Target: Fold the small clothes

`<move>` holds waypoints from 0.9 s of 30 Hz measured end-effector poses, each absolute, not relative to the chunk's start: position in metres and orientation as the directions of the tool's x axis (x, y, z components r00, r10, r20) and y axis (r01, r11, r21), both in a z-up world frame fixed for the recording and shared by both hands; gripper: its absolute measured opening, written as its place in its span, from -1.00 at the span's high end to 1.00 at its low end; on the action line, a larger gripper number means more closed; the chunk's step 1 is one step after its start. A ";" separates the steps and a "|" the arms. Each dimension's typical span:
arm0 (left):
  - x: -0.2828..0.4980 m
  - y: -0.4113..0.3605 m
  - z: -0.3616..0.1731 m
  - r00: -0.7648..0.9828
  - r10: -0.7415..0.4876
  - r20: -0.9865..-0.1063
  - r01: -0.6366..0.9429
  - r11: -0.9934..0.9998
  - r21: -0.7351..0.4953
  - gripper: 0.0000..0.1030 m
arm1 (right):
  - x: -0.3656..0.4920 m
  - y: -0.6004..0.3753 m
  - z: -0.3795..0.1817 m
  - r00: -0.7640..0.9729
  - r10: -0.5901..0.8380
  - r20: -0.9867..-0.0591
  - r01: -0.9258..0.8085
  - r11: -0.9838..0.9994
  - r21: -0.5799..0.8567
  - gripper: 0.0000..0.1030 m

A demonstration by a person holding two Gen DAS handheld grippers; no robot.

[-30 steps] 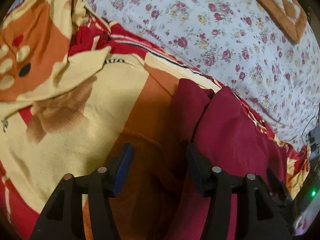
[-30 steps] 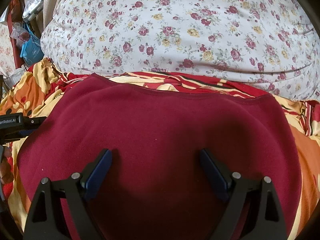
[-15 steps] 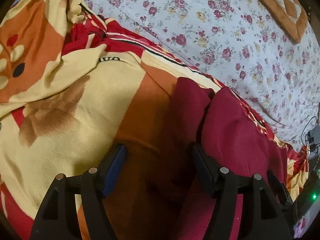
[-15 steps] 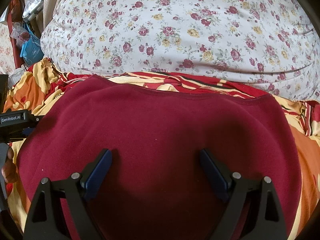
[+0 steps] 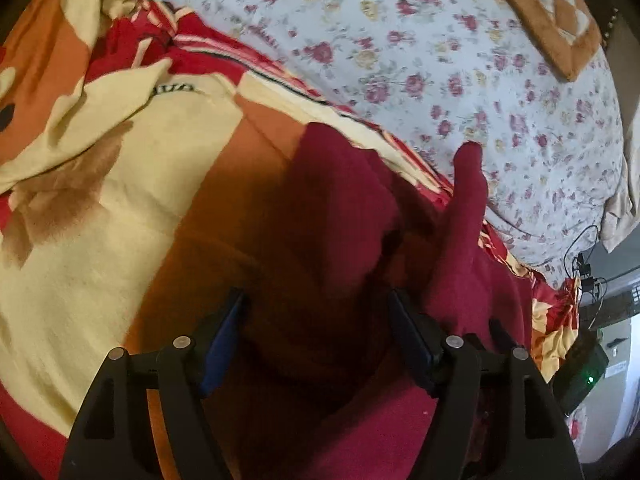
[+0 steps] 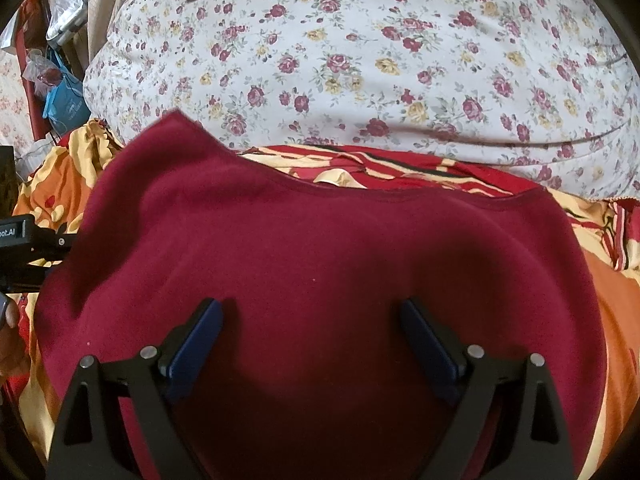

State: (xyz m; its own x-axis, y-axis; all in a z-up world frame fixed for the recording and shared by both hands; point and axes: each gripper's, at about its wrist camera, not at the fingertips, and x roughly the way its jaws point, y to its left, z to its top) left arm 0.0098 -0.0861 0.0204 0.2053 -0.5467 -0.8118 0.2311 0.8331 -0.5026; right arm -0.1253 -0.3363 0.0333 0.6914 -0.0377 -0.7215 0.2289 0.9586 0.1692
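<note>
A dark red fleece garment (image 6: pixel 320 248) lies spread on an orange, yellow and red blanket (image 5: pixel 120 216). In the right wrist view its far left corner (image 6: pixel 176 128) stands lifted against the floral bedding. My right gripper (image 6: pixel 310 316) is open, its blue pads wide apart over the middle of the cloth. In the left wrist view the garment (image 5: pixel 460 280) is bunched, with one flap (image 5: pixel 468 168) sticking up. My left gripper (image 5: pixel 316 312) is open and its jaws are opening, with a shadowed fold of the cloth between them and neither pad pressing on it.
A white floral quilt (image 6: pixel 400 60) bulges behind the garment, with an orange-brown patterned mat (image 5: pixel 540 12) on top. Bags (image 6: pixel 64 96) hang at the far left. Cables (image 5: pixel 580 260) and a black box with a green light (image 5: pixel 588 376) sit off the bed's right edge.
The left jaws have spread wider and the left view has tipped. The garment's left corner, flat before, now stands up against the quilt. The right gripper has not moved.
</note>
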 end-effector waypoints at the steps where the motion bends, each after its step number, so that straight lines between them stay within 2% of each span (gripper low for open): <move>1: 0.012 -0.084 0.018 0.191 -0.563 -0.804 0.210 0.824 -0.526 -0.20 | -0.125 -0.336 0.033 0.691 -0.037 -0.722 0.228 0.959 0.169 -0.83; 5: 0.016 -0.074 0.018 0.166 -0.627 -0.761 0.165 0.779 -0.605 -0.21 | -0.126 -0.336 0.033 0.694 -0.033 -0.719 0.227 0.958 0.174 -0.84; 8: 0.018 -0.068 0.014 0.142 -0.677 -0.722 0.136 0.736 -0.663 -0.29 | -0.125 -0.336 0.033 0.694 -0.031 -0.719 0.224 0.959 0.176 -0.86; 10: 0.021 -0.062 0.011 0.115 -0.735 -0.668 0.095 0.678 -0.729 -0.38 | -0.125 -0.337 0.033 0.695 -0.029 -0.719 0.223 0.959 0.177 -0.86; 13: 0.027 -0.051 0.004 0.115 -0.777 -0.619 0.025 0.625 -0.780 -0.39 | -0.125 -0.337 0.033 0.695 -0.029 -0.719 0.223 0.959 0.177 -0.86; 16: 0.027 -0.053 0.003 0.118 -0.775 -0.620 0.031 0.627 -0.778 -0.41 | -0.125 -0.336 0.033 0.694 -0.030 -0.720 0.222 0.960 0.174 -0.88; 19: 0.021 -0.066 0.011 0.127 -0.743 -0.657 0.108 0.669 -0.736 -0.49 | -0.125 -0.336 0.033 0.694 -0.030 -0.719 0.221 0.960 0.174 -0.88; 23: 0.011 -0.086 0.018 0.140 -0.664 -0.735 0.219 0.745 -0.631 -0.50 | -0.125 -0.336 0.033 0.694 -0.030 -0.719 0.221 0.960 0.172 -0.88; 25: 0.012 -0.085 0.021 0.124 -0.686 -0.717 0.235 0.723 -0.650 -0.50 | -0.125 -0.336 0.033 0.695 -0.029 -0.719 0.220 0.960 0.174 -0.88; 27: 0.017 -0.074 0.018 0.113 -0.736 -0.668 0.167 0.677 -0.717 -0.50 | -0.125 -0.336 0.033 0.695 -0.027 -0.718 0.219 0.960 0.176 -0.88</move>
State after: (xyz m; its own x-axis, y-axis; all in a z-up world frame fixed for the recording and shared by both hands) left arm 0.0174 -0.0738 0.0184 0.1130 -0.7357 -0.6678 0.1669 0.6766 -0.7172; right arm -0.1245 -0.3364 0.0327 0.6952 -0.0272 -0.7183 0.2194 0.9596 0.1761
